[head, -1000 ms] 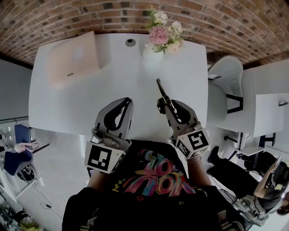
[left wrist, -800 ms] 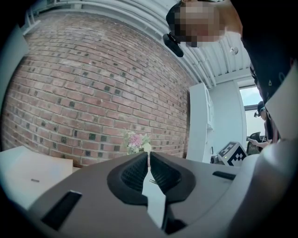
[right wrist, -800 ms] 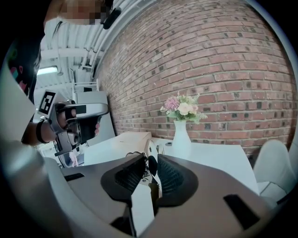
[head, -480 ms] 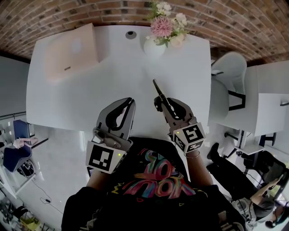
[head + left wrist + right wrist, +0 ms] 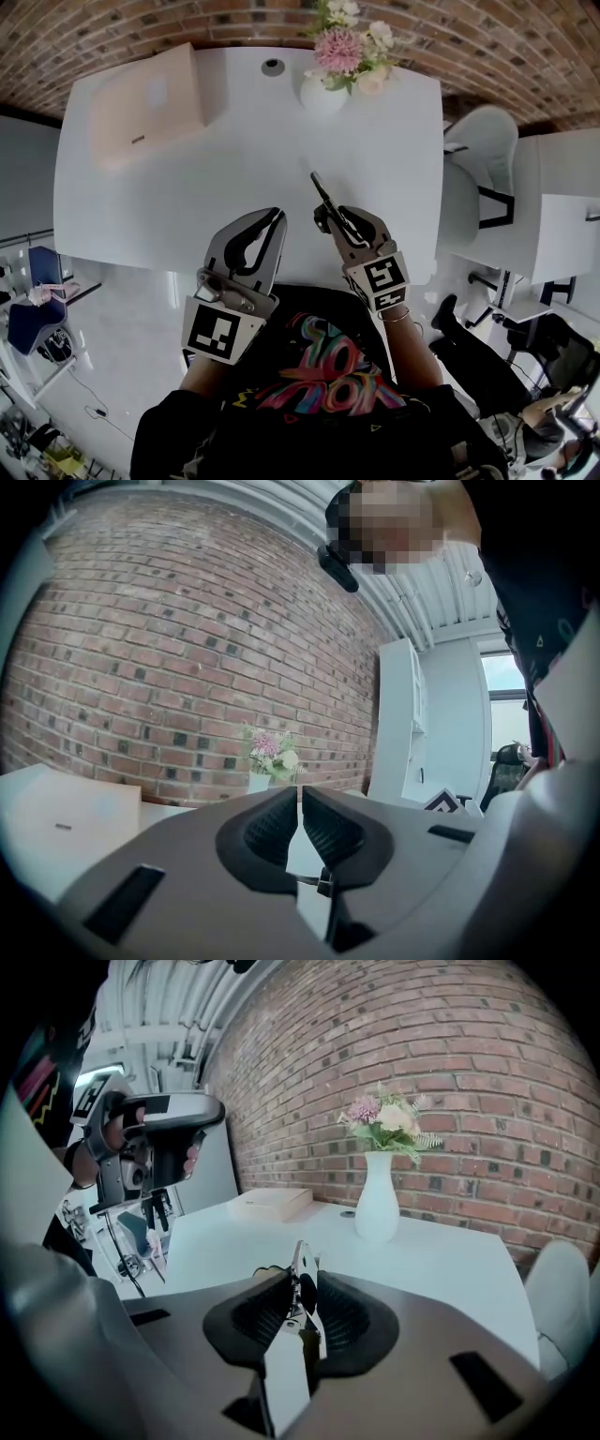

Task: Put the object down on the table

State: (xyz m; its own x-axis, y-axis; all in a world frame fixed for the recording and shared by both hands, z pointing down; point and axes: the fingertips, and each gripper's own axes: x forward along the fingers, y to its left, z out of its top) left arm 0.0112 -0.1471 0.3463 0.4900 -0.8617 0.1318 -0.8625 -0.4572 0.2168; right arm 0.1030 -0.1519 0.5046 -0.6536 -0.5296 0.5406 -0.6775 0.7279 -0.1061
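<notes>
My right gripper (image 5: 330,215) is shut on a slim dark metal tool (image 5: 322,190) that sticks out past its fingertips, angled up and to the left over the near part of the white table (image 5: 187,187). In the right gripper view the tool (image 5: 302,1274) stands on edge between the pads of that gripper (image 5: 302,1283), above the tabletop. My left gripper (image 5: 277,214) hovers at the table's near edge, a short way left of the right one. Seen in its own view, the left gripper (image 5: 300,794) has its jaws together with nothing between them.
A white vase of flowers (image 5: 323,89) stands at the far middle of the table, with a round grommet (image 5: 273,67) beside it. A flat pale box (image 5: 150,103) lies at the far left. A white chair (image 5: 483,150) sits past the right edge. A brick wall runs behind.
My right gripper has drawn slightly back toward the near edge and leftward with the tool still held. The left gripper has hardly moved.
</notes>
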